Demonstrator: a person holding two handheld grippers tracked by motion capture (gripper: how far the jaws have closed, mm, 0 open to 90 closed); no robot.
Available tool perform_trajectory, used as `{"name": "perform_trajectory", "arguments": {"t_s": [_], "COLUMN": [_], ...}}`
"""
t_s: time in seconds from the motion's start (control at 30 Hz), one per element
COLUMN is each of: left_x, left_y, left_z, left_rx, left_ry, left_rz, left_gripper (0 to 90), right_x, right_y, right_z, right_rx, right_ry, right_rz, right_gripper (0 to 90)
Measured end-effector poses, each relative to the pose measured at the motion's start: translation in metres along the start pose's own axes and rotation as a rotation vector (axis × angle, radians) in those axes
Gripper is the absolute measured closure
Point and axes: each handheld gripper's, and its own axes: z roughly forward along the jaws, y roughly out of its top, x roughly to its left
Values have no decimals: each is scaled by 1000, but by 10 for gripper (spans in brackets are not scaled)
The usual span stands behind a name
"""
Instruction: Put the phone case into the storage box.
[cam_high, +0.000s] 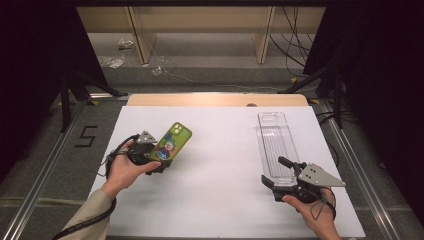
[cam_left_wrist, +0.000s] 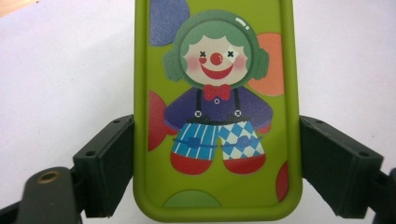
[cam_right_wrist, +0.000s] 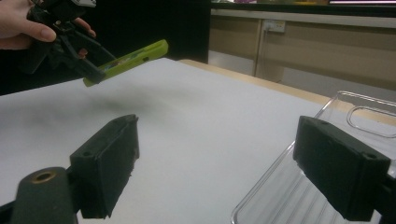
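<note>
On the wooden table (cam_high: 220, 99) lies a big white sheet (cam_high: 220, 165), and most of it is bare between the two hands, so the middle has wide open room. At the right side of the sheet rests a clear plastic phone case (cam_high: 274, 142), long and see-through, with nothing inside; its far end lies near the sheet's back edge. The right gripper (cam_high: 280, 175) sits at the near end of this case with jaws wide apart, one of them over the case, not pressing it. At the left, the left gripper (cam_high: 161, 161) clamps the green clown phone case (cam_high: 172, 141) by its two long sides and holds it tilted above the sheet.
</note>
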Motion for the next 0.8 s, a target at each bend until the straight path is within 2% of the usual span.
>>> {"name": "perform_trajectory", "arguments": {"t_s": [0.2, 0.8], "left_x": [-5, -22], "left_y": [-1, -11], "left_z": [-1, -1], "left_rx": [-2, -54], "left_ry": [-11, -28], "left_rz": [10, 19], "left_gripper": [161, 161], "right_x": [1, 3], "right_y": [1, 4], "right_z": [2, 9], "right_rx": [5, 2], "right_ry": [4, 13], "right_rz": [0, 0], "right_gripper": [154, 155]}}
